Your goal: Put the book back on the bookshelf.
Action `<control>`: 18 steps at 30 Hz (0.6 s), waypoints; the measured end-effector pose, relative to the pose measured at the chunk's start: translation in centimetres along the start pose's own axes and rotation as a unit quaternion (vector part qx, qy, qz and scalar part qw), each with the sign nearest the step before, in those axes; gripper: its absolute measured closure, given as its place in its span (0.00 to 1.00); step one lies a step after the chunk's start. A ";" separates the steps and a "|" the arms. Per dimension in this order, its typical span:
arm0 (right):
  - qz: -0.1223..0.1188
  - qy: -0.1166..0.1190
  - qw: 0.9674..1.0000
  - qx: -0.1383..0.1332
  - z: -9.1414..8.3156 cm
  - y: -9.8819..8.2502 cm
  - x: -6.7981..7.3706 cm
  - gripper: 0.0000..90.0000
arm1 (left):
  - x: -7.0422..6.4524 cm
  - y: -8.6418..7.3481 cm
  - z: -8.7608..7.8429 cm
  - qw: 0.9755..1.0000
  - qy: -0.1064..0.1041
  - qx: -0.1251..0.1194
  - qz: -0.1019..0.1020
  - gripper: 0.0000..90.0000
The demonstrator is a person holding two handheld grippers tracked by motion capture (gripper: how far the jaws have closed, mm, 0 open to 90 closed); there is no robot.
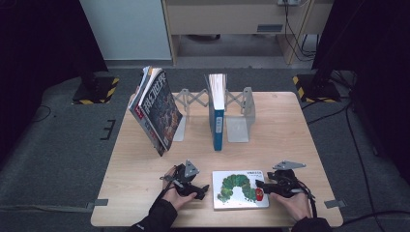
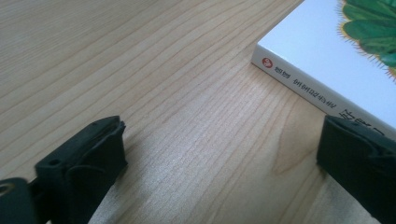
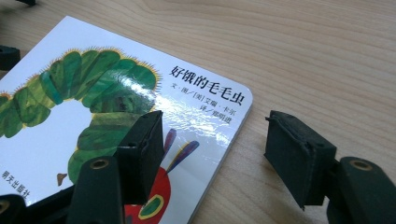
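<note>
A white picture book with a green caterpillar on its cover (image 1: 240,189) lies flat near the table's front edge. My left gripper (image 1: 203,192) rests just left of it. Its jaws are open wide over bare wood (image 2: 219,158), with the right jaw beside the book's spine (image 2: 308,88). My right gripper (image 1: 262,188) is at the book's right edge and is open (image 3: 219,149). One of its jaws hovers over the cover (image 3: 116,93) by the caterpillar's red head, and the other stands off the edge above the table. Neither pad presses on the book.
At the back of the wooden table (image 1: 290,135) stands an expanding metal book rack (image 1: 239,116). A blue book (image 1: 216,121) stands upright in it. Several books and magazines (image 1: 155,108) lean against its left end. Dark stands flank the table on the floor.
</note>
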State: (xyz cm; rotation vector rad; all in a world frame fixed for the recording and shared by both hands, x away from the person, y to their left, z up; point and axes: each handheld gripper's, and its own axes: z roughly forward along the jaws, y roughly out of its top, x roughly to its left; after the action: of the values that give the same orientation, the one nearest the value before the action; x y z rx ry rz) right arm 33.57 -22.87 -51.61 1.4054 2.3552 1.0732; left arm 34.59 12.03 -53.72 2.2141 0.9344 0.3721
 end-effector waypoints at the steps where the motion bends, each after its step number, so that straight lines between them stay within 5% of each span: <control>1: -0.002 0.001 1.000 -0.001 0.0 -0.1 0.0 0.43 | 0.0 0.0 0.0 1.000 0.000 0.000 0.000 0.00; 9: 0.008 0.024 1.000 0.004 0.4 -0.3 0.1 0.48 | -0.4 0.0 -0.1 1.000 0.017 -0.006 -0.020 0.04; 18: 0.014 0.033 0.999 0.002 0.5 -0.1 0.2 0.48 | -1.8 0.5 -0.1 1.000 -0.004 -0.011 -0.025 0.15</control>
State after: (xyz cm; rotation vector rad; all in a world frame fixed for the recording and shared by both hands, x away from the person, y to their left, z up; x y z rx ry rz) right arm 33.63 -22.51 -52.03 1.4289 2.3901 1.1401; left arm 33.58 10.52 -53.29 2.1664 0.9755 0.3495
